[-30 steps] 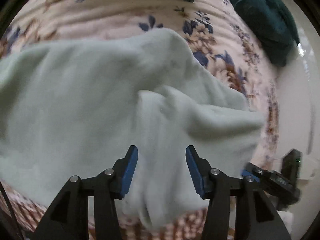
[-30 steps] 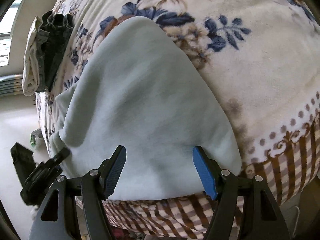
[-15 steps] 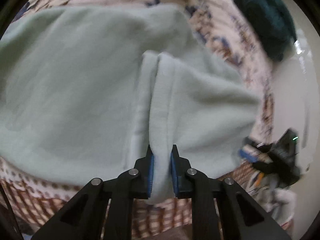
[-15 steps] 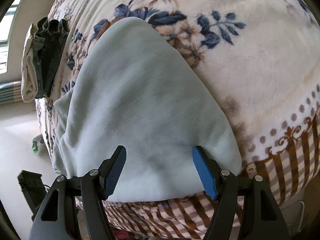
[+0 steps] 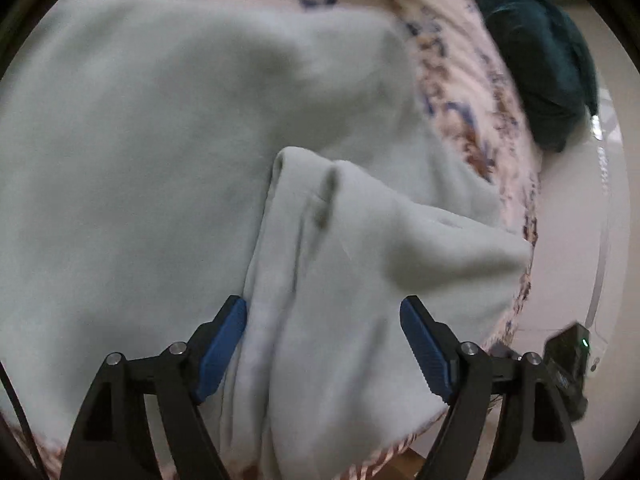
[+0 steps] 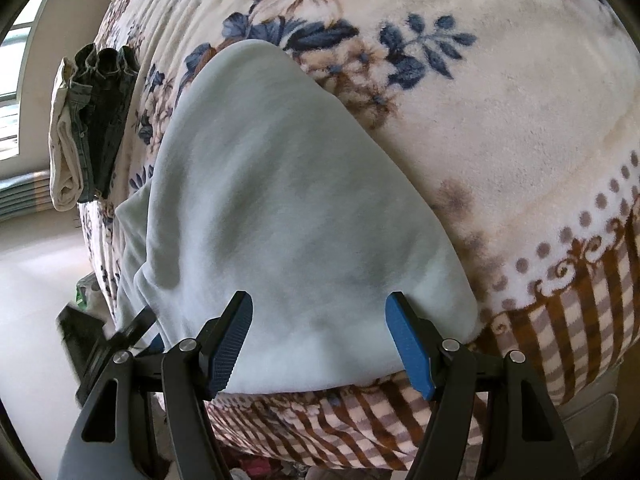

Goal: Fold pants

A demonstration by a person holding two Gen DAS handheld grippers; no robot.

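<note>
Pale mint fleece pants lie spread on a floral blanket. In the left wrist view a folded-over flap of the pants lies on top, running down between the fingers. My left gripper is open, its blue pads on either side of that flap. In the right wrist view the pants lie flat with a rounded near edge. My right gripper is open and empty, just above that near edge.
A dark teal garment lies at the far right of the bed. A stack of folded dark and cream clothes sits at the bed's far left edge. The blanket's checked border hangs over the near edge. Pale floor lies to the left.
My left gripper was shut on a pinched ridge of the pants half a second ago and has now opened, leaving the flap lying on the pants. The right gripper stayed open and nearly still.
</note>
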